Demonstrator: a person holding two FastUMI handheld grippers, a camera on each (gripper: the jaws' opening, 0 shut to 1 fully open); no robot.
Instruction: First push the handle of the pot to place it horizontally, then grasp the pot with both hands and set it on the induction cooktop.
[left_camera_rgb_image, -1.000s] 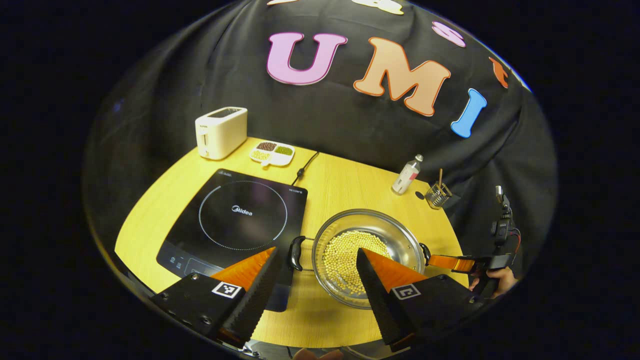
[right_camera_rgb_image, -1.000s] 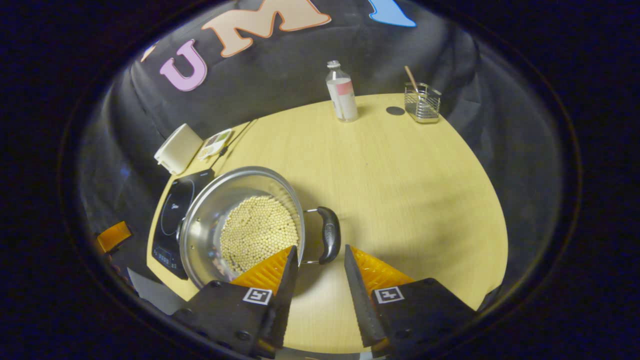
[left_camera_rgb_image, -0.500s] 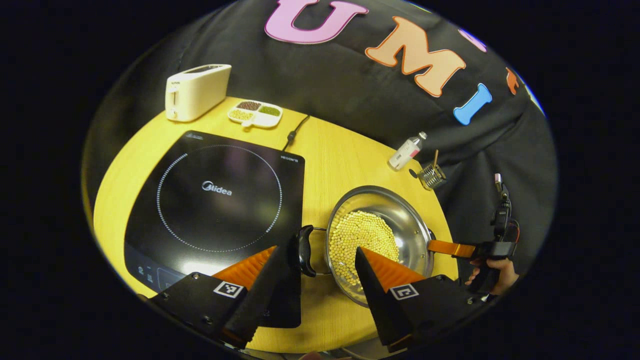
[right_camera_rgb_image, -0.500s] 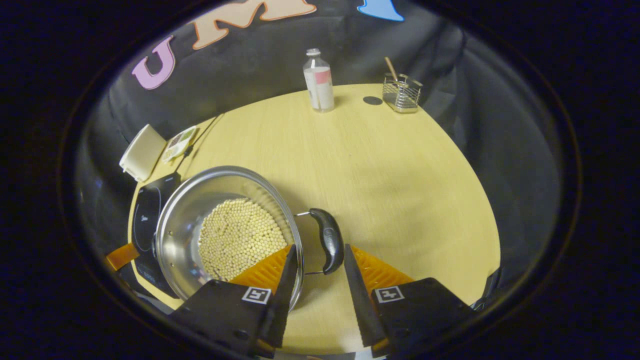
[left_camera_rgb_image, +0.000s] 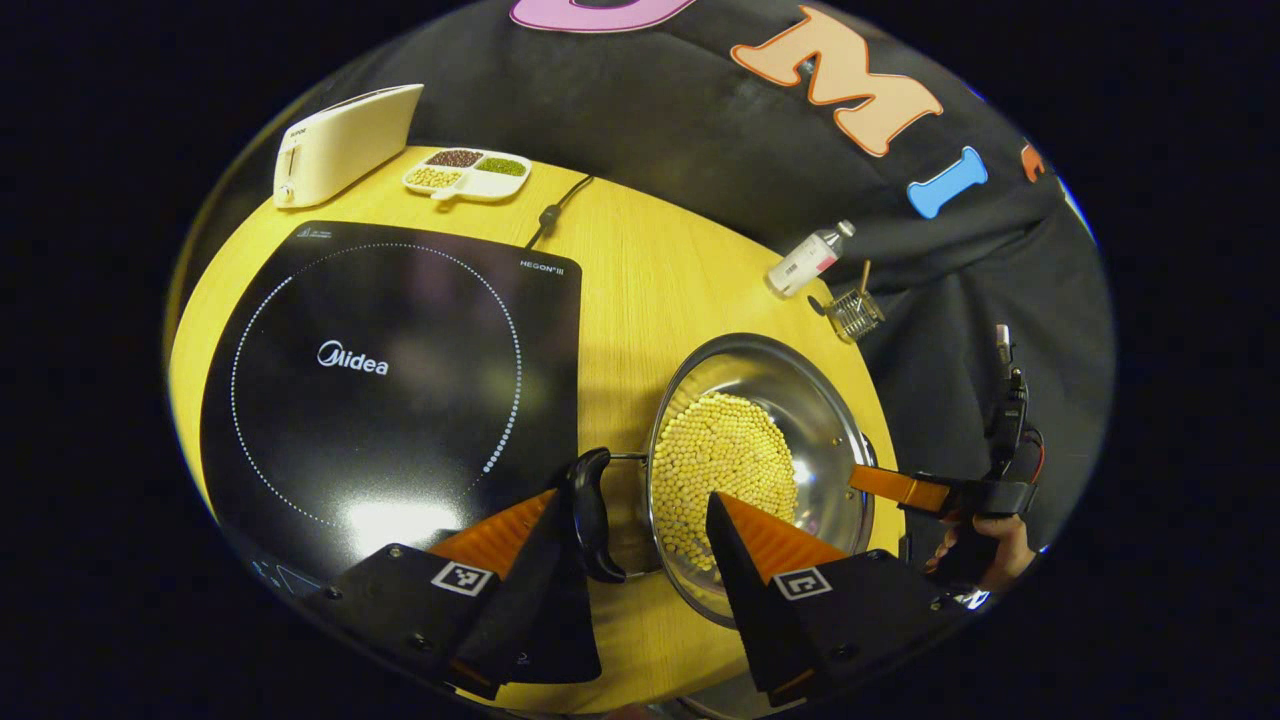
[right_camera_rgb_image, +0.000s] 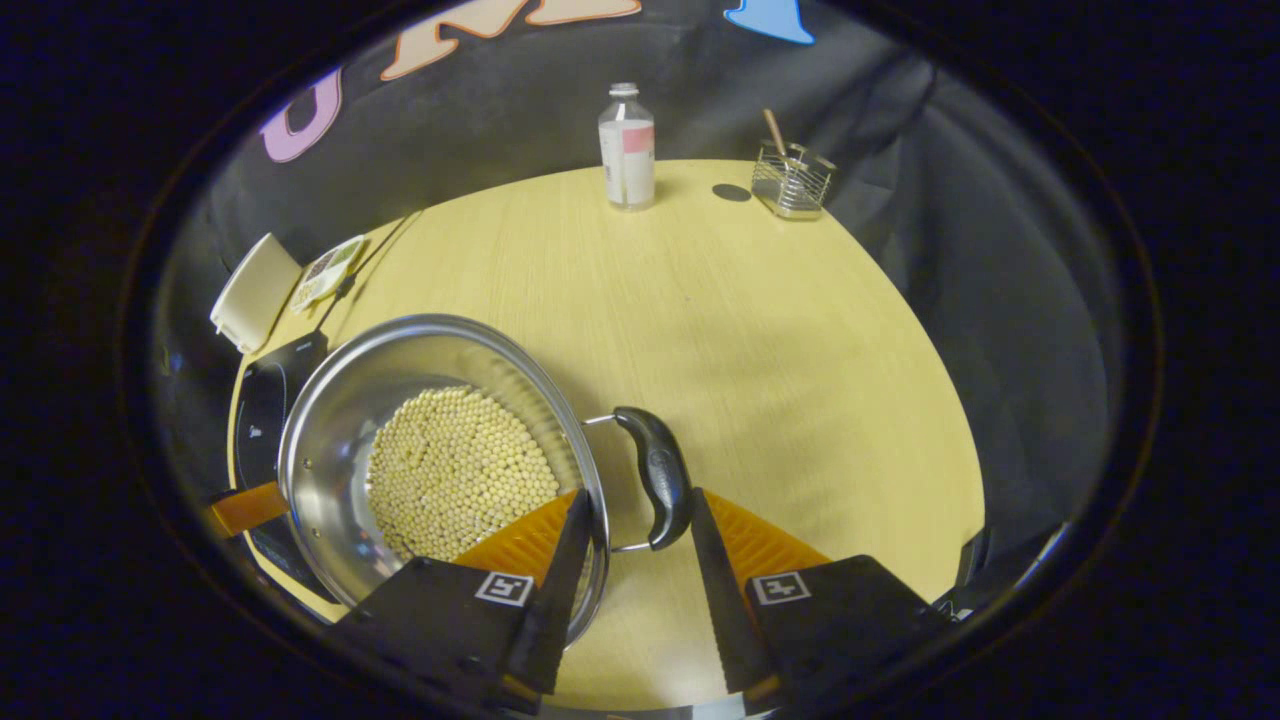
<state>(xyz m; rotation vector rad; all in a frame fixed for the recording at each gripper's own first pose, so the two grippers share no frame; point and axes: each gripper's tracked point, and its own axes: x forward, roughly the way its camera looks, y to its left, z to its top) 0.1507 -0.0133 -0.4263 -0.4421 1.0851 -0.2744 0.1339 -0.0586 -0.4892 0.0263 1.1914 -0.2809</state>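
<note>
On a round wooden table (right_camera_rgb_image: 800, 380), an induction cooktop (left_camera_rgb_image: 390, 370) lies just left of a steel pot (left_camera_rgb_image: 790, 420) of soybeans (left_camera_rgb_image: 725, 470). The left gripper (left_camera_rgb_image: 630, 520), fingers apart, straddles the pot's left handle (left_camera_rgb_image: 590, 510); the right gripper (right_camera_rgb_image: 640, 520), likewise spread, brackets the right handle (right_camera_rgb_image: 655, 485).

Your left gripper view looks down close over the pot's (left_camera_rgb_image: 760, 440) left handle (left_camera_rgb_image: 590, 515); your right gripper view faces its right handle (right_camera_rgb_image: 655, 480). Both share the pot and table (right_camera_rgb_image: 760, 340).
</note>
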